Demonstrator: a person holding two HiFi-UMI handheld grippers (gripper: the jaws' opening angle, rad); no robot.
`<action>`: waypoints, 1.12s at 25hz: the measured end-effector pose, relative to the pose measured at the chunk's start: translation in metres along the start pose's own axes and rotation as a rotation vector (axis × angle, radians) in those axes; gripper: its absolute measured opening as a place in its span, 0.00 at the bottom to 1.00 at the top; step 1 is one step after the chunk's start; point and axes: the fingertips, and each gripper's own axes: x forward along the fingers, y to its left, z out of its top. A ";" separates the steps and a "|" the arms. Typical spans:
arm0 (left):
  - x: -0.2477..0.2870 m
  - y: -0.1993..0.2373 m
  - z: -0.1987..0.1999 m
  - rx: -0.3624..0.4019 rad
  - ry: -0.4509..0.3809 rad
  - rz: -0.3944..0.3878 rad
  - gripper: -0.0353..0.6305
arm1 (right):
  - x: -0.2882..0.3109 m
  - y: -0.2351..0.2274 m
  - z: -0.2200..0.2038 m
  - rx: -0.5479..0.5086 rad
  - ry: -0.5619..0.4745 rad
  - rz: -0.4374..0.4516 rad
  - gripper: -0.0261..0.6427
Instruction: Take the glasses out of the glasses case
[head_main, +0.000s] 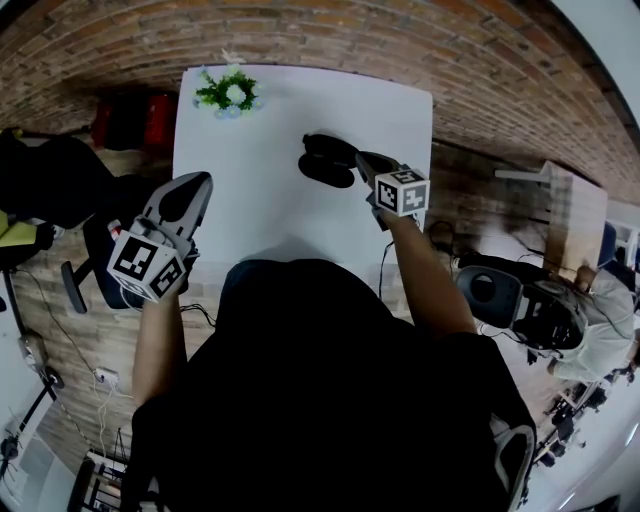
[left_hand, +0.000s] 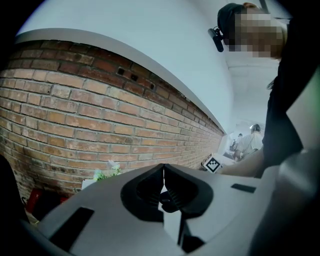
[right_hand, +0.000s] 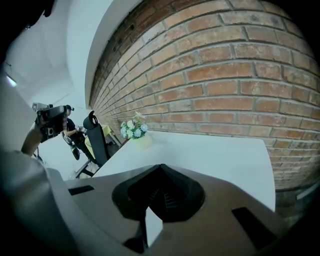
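Dark torso, white table, glasses case, brick wall

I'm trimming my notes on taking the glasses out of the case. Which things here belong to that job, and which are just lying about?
For the job:
- black glasses case on the white table
- left gripper and right gripper, both with fingers closed on nothing

Lying about:
- pot of flowers at the table's far corner
- office chair beside the table

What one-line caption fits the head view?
At a table with a case and flowers: left tongs and right tongs, both shut.
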 end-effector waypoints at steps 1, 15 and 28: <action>0.001 0.001 0.001 -0.002 -0.001 0.003 0.07 | 0.003 -0.002 -0.001 -0.001 0.008 0.000 0.06; 0.003 0.016 -0.012 -0.031 0.008 0.015 0.07 | 0.037 -0.009 -0.020 -0.032 0.097 -0.005 0.06; 0.013 0.034 -0.024 -0.065 0.017 0.024 0.07 | 0.067 -0.009 -0.035 -0.150 0.204 0.021 0.06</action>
